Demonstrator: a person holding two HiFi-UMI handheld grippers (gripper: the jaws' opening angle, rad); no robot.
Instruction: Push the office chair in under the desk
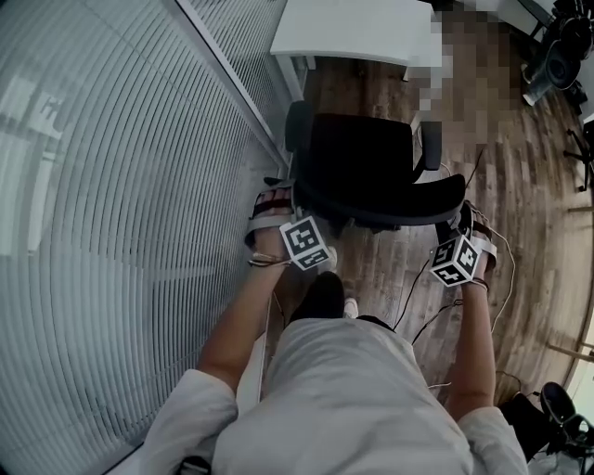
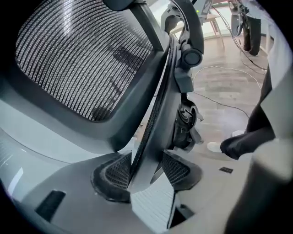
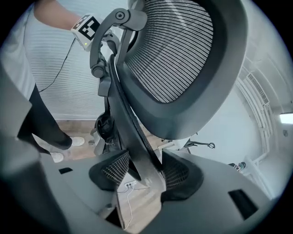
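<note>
A black office chair (image 1: 367, 158) stands on the wood floor, its seat facing a white desk (image 1: 353, 28) at the top of the head view. My left gripper (image 1: 278, 211) holds the left edge of the backrest, my right gripper (image 1: 461, 230) the right edge. In the left gripper view the backrest's black rim (image 2: 158, 105) runs down between the pads (image 2: 114, 171), and the left gripper (image 2: 145, 171) is shut on it. The right gripper (image 3: 145, 172) is likewise shut on the rim (image 3: 126, 114), below the mesh back (image 3: 178, 50).
A glass wall with horizontal blinds (image 1: 111, 186) runs close along the left. Cables (image 1: 418, 292) trail over the floor behind the chair. Other chair bases (image 1: 557, 56) stand at the far right. The person's foot (image 1: 323, 297) is just behind the chair.
</note>
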